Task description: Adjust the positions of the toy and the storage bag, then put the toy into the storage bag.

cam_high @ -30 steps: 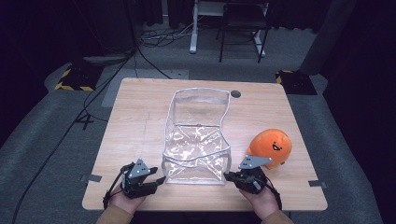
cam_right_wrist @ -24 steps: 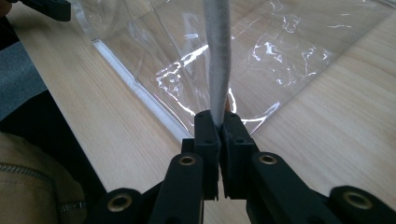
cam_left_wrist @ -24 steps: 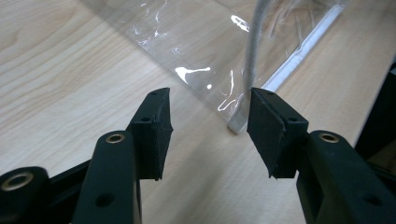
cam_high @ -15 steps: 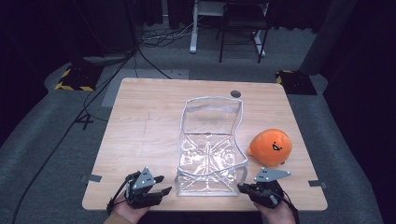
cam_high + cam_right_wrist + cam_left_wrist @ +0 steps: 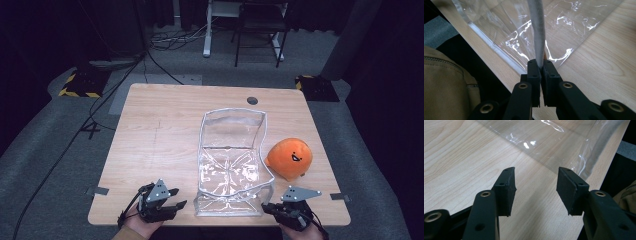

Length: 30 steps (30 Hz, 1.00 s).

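**Right gripper pinches the bag's trim at the near edge**

While the clear plastic bag (image 5: 231, 172) lies on the wooden table (image 5: 160, 135), slightly right of centre and running from mid-table down to the near edge, its far end stands up as a curved, see-through wall with a pale trim along the rim. Look at the near right corner of the bag: the right gripper (image 5: 276, 210) has its jaws pressed together on that trim, and in the right gripper view the grey-white strip (image 5: 537, 32) rises straight out from between the two black pads, clamped tight. Over on the other side, the left gripper (image 5: 176, 206) sits by the bag's near left corner, close to the table's near edge; in the left gripper view its jaws stand apart with bare wood between them, nothing held, the crinkled plastic (image 5: 554, 142) lying just beyond the fingertips. Further out, an orange plush toy (image 5: 290, 158) with a dark smiling face rests just beside the bag's right side, toward the table's right edge. A small dark round hole (image 5: 252, 100) sits near the far edge.
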Each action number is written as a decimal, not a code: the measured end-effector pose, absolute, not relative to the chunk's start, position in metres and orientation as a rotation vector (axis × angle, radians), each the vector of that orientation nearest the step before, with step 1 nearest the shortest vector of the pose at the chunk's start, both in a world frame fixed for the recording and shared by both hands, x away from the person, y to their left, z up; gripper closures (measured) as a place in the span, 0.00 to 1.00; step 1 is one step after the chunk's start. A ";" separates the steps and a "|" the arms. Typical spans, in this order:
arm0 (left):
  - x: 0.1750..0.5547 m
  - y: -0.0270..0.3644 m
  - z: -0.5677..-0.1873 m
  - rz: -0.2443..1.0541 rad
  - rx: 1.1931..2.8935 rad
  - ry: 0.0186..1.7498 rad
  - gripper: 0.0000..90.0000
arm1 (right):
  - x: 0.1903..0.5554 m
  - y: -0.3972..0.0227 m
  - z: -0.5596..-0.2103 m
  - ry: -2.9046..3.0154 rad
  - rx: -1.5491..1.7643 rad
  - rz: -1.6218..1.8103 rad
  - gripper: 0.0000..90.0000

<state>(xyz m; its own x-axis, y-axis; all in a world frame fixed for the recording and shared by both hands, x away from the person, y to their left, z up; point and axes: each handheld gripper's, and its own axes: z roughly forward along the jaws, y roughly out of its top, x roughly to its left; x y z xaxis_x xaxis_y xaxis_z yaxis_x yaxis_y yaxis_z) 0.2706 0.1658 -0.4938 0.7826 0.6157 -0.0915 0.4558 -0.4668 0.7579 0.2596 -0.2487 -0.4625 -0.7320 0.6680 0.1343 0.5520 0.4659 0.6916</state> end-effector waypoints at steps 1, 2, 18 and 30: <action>0.272 0.166 -0.494 0.241 2.142 0.795 0.55 | 0.259 -0.250 -0.462 2.554 1.074 1.119 0.95; 0.273 0.166 -0.494 0.239 2.138 0.796 0.55 | 0.259 -0.250 -0.462 2.553 1.075 1.119 0.94; 0.293 0.167 -0.492 0.205 2.118 0.805 0.54 | 0.254 -0.268 -0.446 2.491 1.131 1.147 0.70; 0.302 0.172 -0.491 0.229 2.112 0.825 0.54 | 0.260 -0.285 -0.433 2.437 1.158 1.112 0.67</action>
